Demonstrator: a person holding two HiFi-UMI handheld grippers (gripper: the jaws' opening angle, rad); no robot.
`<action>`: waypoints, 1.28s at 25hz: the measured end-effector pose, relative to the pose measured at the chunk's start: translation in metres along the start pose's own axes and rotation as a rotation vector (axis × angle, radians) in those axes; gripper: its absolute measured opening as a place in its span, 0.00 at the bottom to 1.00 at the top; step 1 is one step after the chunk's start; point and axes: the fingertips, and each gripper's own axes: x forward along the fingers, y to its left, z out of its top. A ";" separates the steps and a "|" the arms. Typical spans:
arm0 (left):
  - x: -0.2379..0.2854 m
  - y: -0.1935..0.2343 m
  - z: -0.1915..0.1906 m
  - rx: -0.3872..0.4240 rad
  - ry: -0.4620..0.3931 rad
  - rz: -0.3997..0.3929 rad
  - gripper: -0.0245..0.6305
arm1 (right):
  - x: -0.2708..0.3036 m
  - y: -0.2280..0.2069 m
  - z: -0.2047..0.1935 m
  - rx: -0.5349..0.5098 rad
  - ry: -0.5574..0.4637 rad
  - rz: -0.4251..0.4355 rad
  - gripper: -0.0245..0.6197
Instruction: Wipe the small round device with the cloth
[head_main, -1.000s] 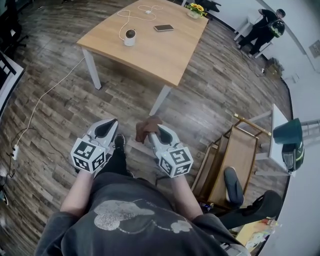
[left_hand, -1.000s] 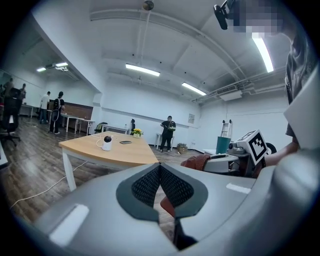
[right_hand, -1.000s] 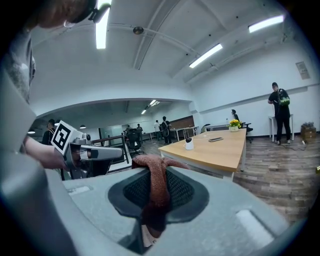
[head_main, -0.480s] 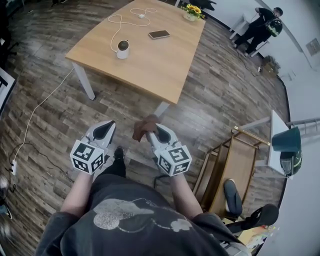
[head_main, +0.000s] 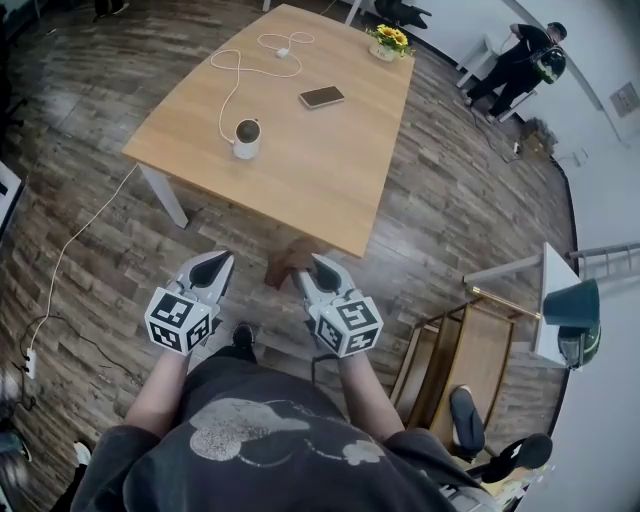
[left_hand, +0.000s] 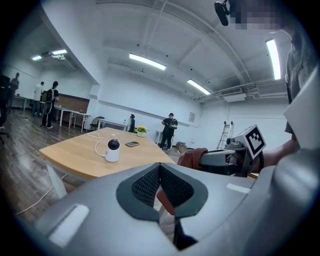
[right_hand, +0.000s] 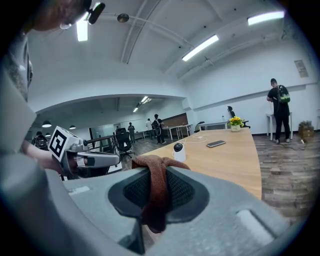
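Observation:
The small round device (head_main: 246, 139), a white base with a black dome, stands near the left end of the wooden table (head_main: 320, 160); it shows too in the left gripper view (left_hand: 112, 150) and the right gripper view (right_hand: 178, 151). A white cable (head_main: 235, 62) runs from it. My right gripper (head_main: 303, 268) is shut on a brown cloth (head_main: 288, 262), which bunches between the jaws (right_hand: 155, 185). My left gripper (head_main: 208, 268) is shut with nothing in it. Both hang short of the table's near edge, above the floor.
A phone (head_main: 323, 97) and a pot of yellow flowers (head_main: 387, 41) sit on the table's far half. A wooden cart (head_main: 468, 345) stands to my right. A person (head_main: 520, 55) stands at the far right; others are in the background of the gripper views.
The table has drawn nearer in the head view over the last second as I walk toward it. Both grippers hold the same pose, the cloth still in the right one.

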 end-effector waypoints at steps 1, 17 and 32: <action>0.006 0.004 0.002 -0.002 0.003 -0.005 0.06 | 0.007 -0.002 0.003 0.001 -0.004 -0.001 0.12; 0.057 0.035 0.010 -0.026 0.039 -0.002 0.06 | 0.065 -0.024 0.029 0.022 -0.021 0.081 0.12; 0.127 0.115 0.068 -0.024 -0.022 0.179 0.06 | 0.186 -0.058 0.115 -0.069 -0.052 0.347 0.12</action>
